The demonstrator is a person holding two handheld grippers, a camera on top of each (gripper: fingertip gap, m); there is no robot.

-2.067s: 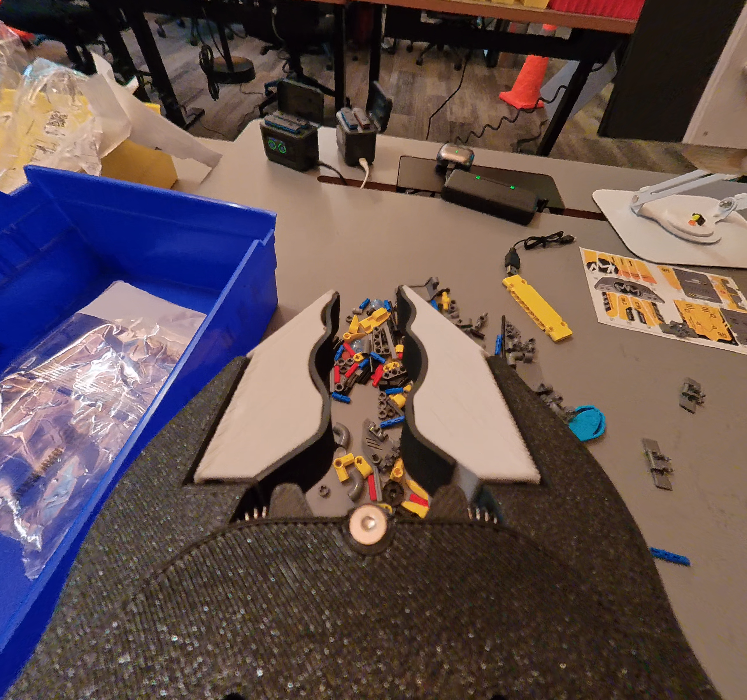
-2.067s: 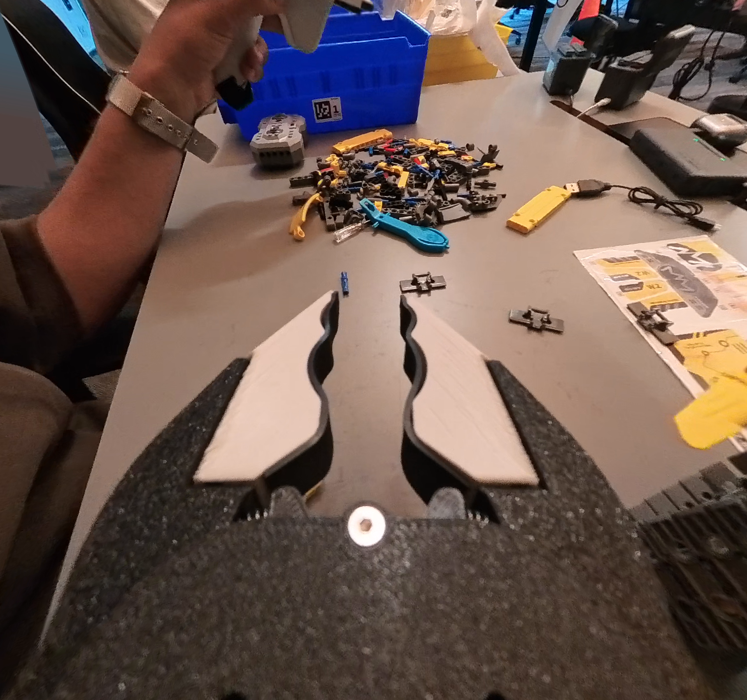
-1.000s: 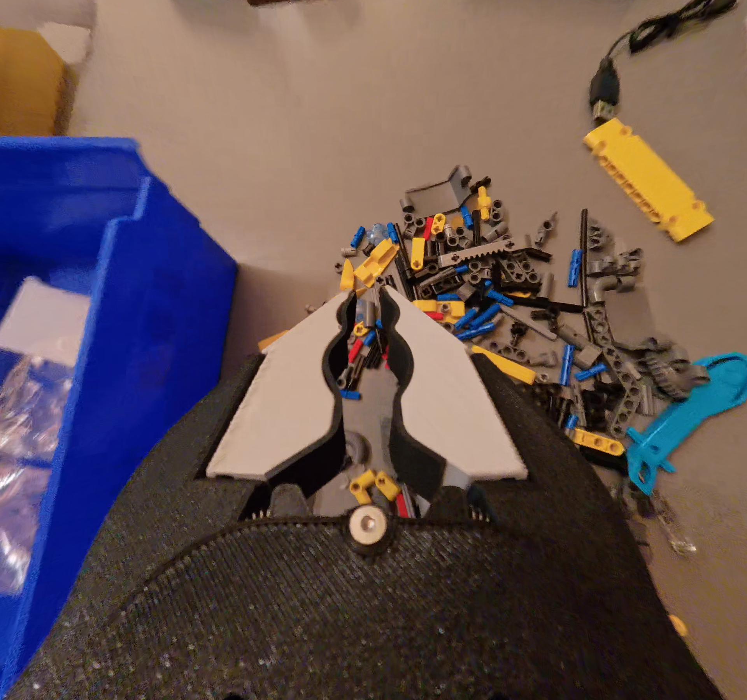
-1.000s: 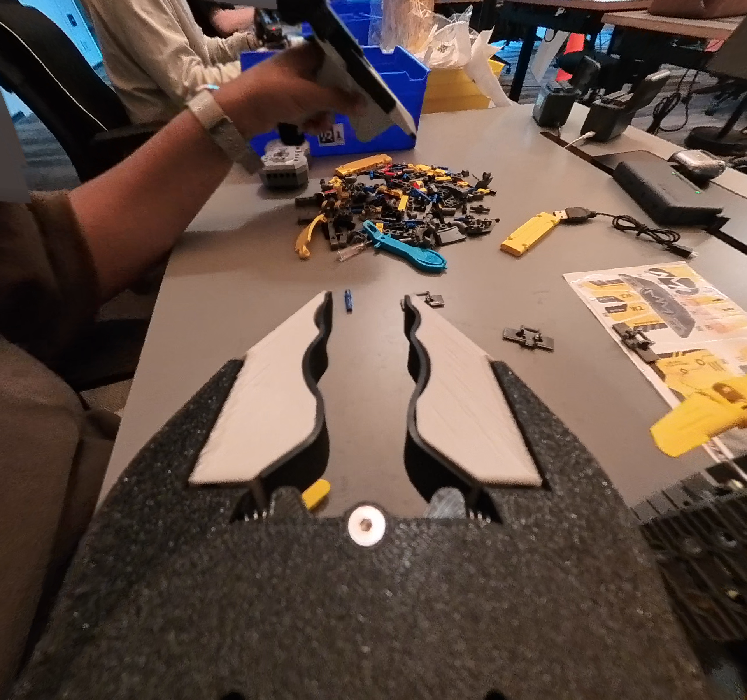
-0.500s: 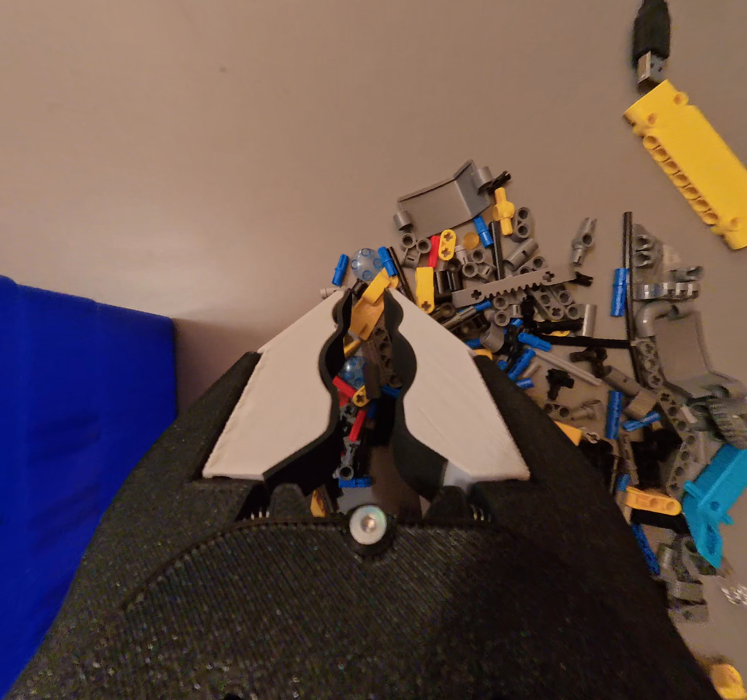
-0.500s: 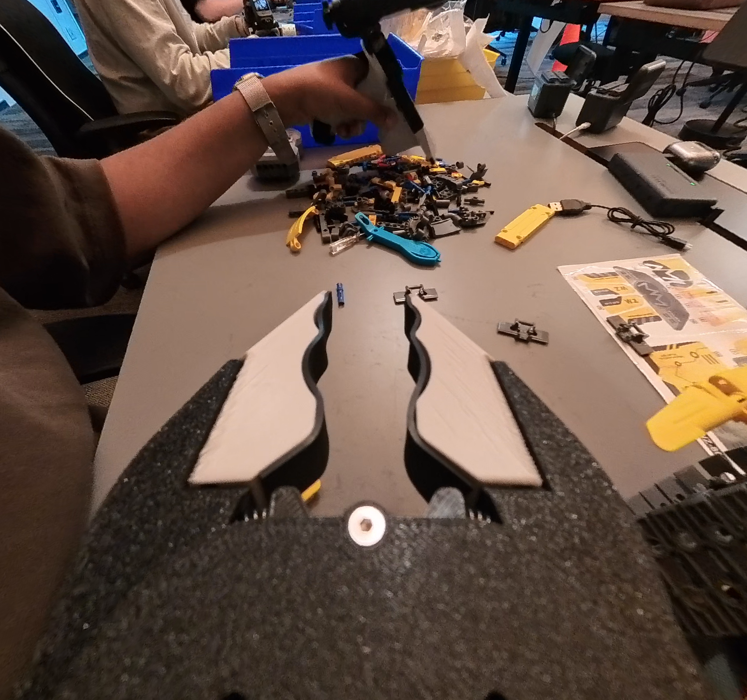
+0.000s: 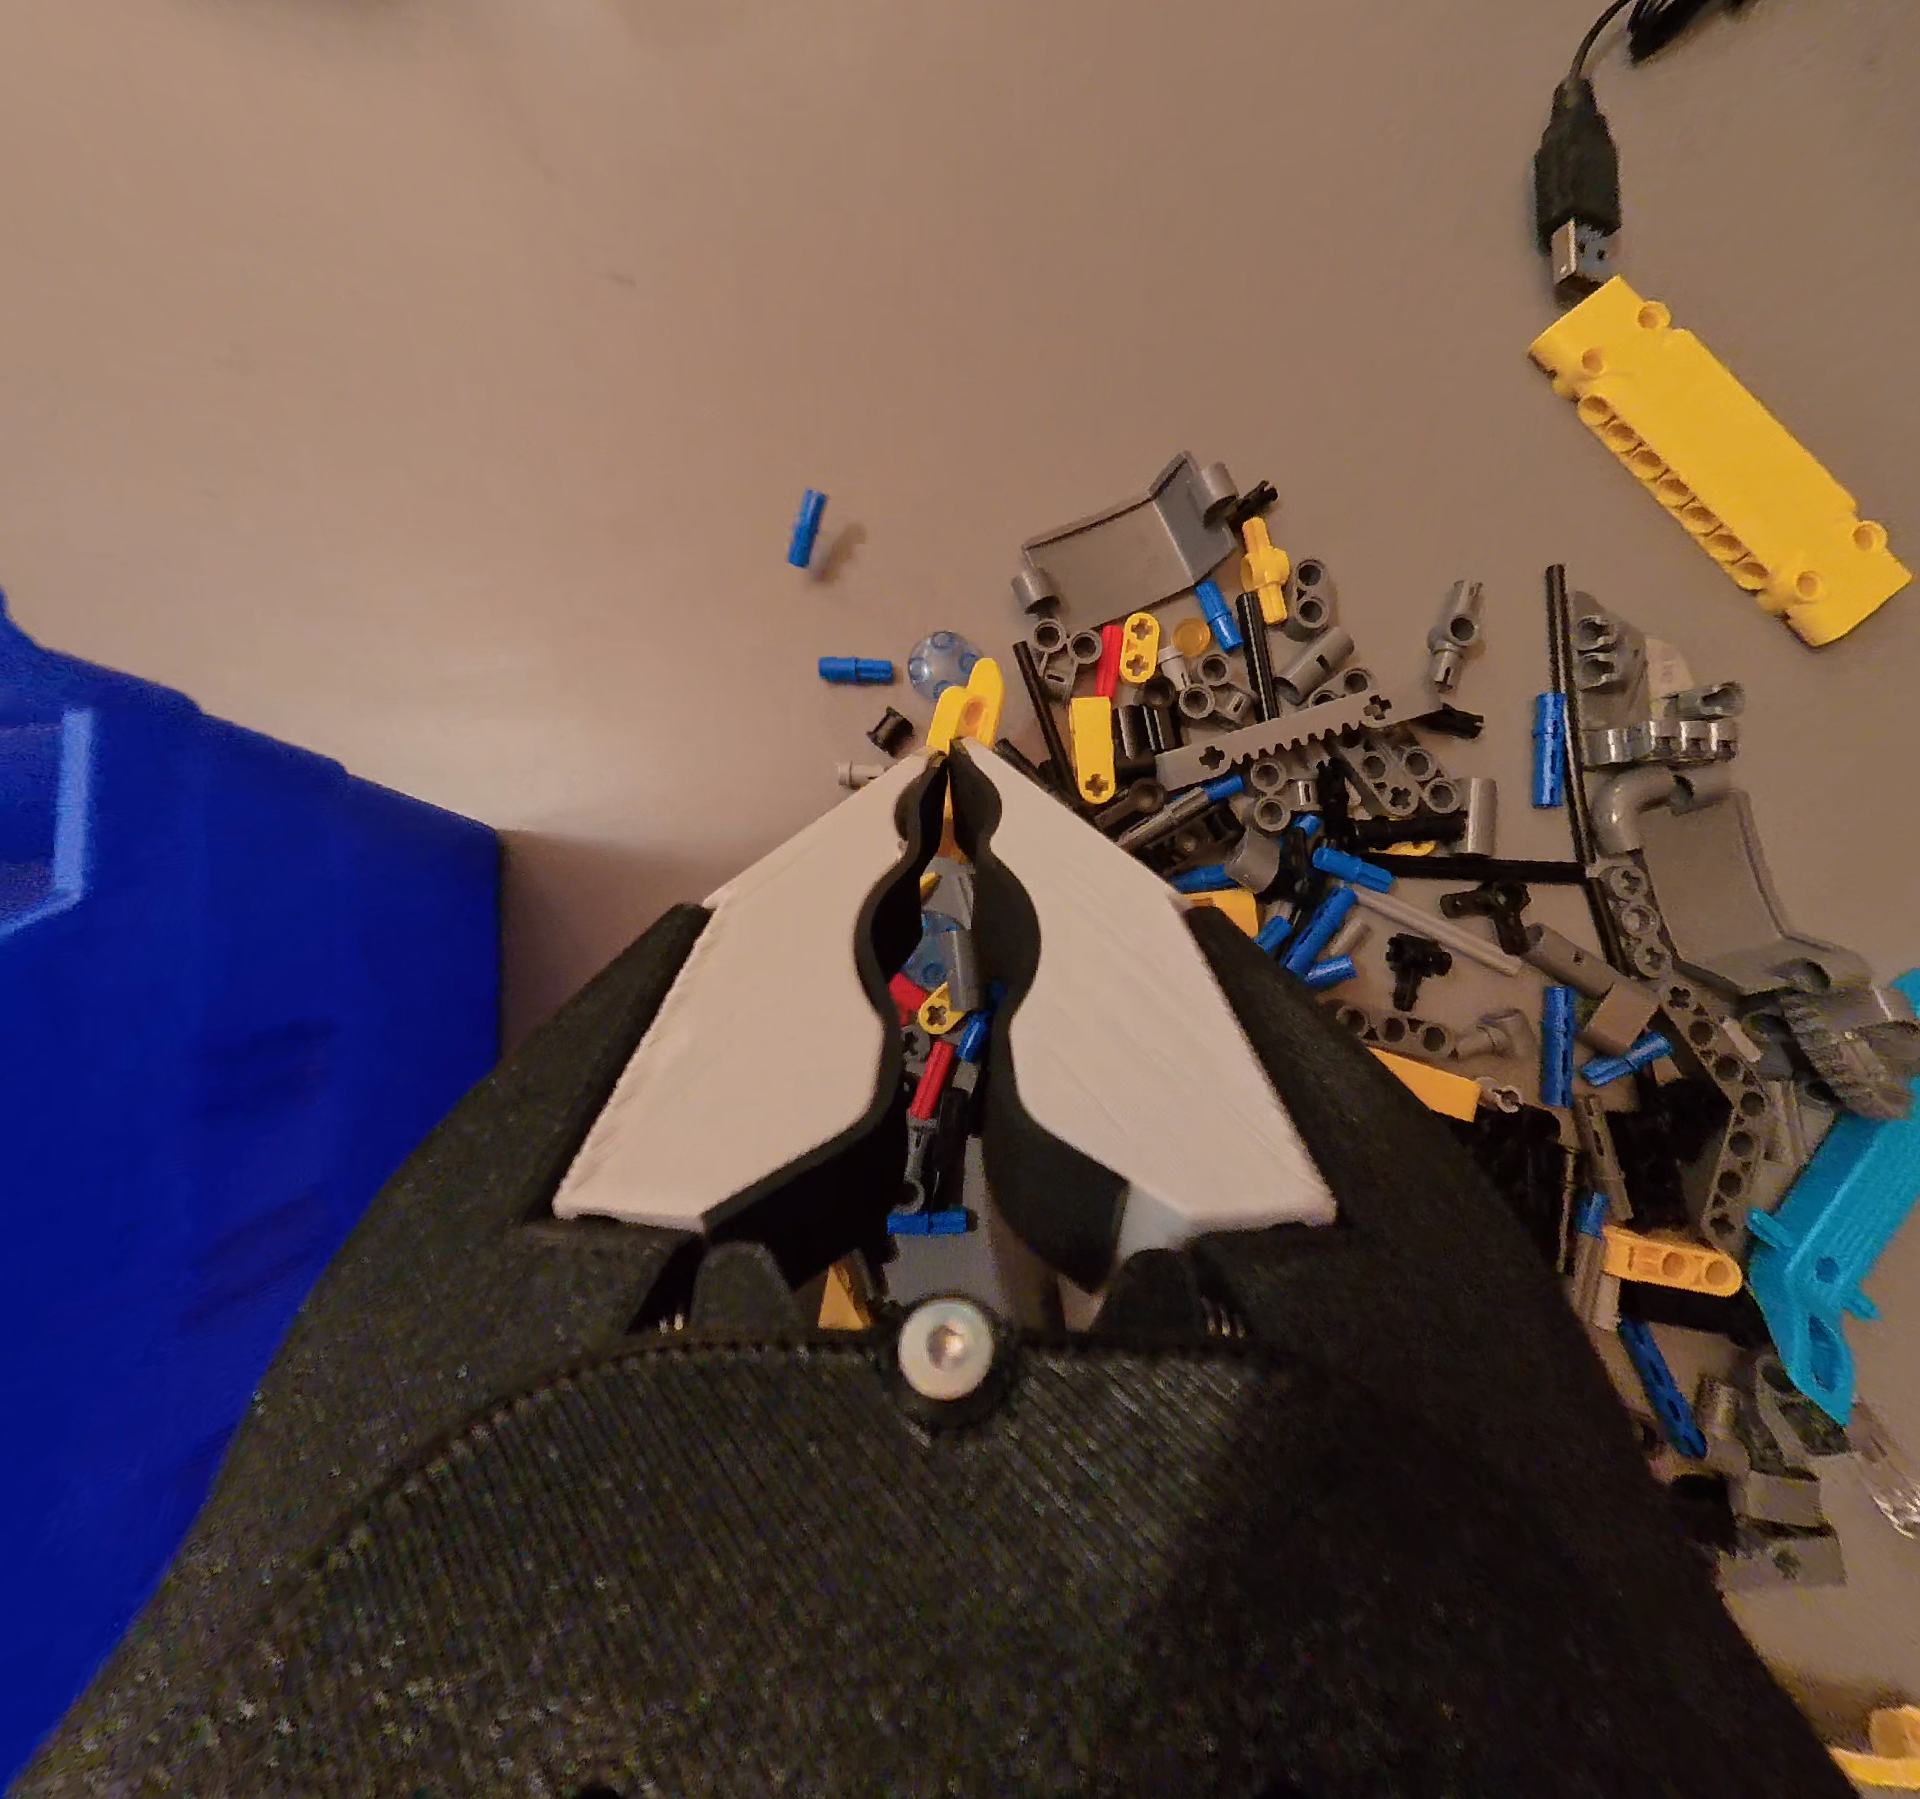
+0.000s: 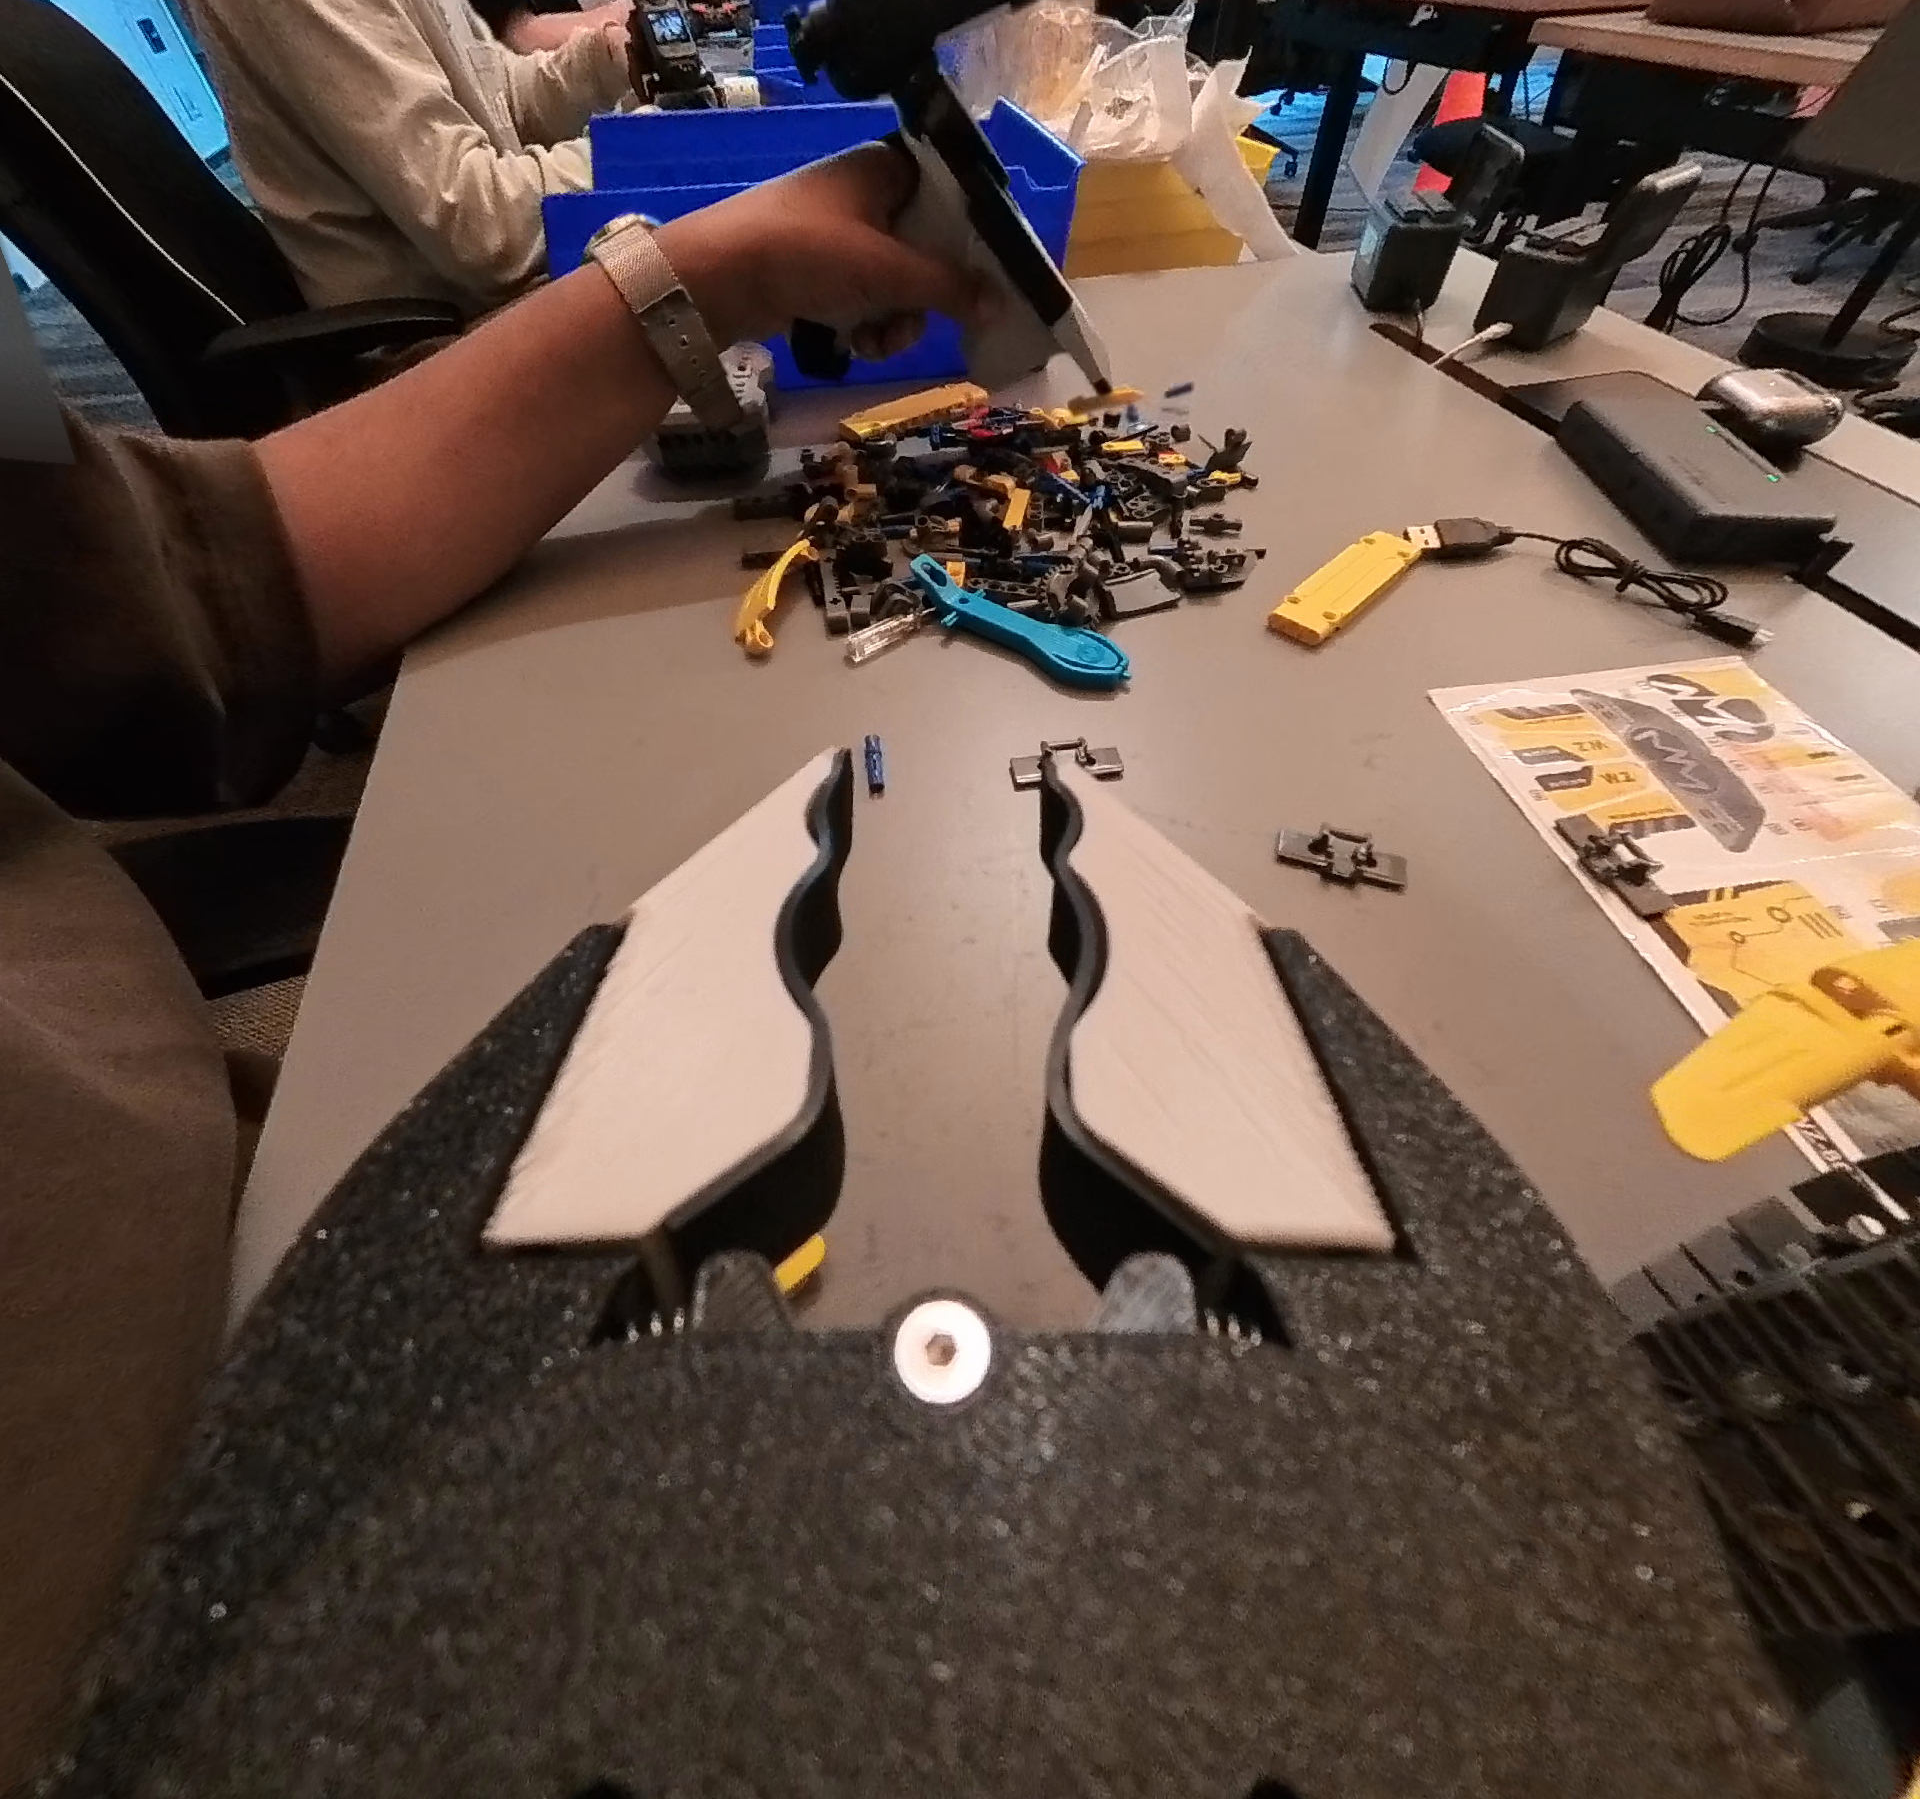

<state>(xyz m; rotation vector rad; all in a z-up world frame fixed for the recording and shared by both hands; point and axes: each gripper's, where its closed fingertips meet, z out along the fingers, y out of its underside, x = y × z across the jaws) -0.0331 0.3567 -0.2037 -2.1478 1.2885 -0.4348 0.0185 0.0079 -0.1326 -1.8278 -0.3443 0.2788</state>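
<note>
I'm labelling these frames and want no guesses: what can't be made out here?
- Left wrist view: the left tool covers part of the brick pile; only the yellow piece's tip shows.
- Left wrist view: blue bin blurred, cut by the edge.
- Right wrist view: yellow part at the right edge blurred, cut off.

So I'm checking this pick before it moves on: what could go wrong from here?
1. The left claw pinches the small yellow piece only at its very tips, so it could slip or twist out.
2. Loose blue pins lie right beside the tips and may get knocked farther off the pile.
3. The blue bin stands close by, so a swing could hit it.
</note>
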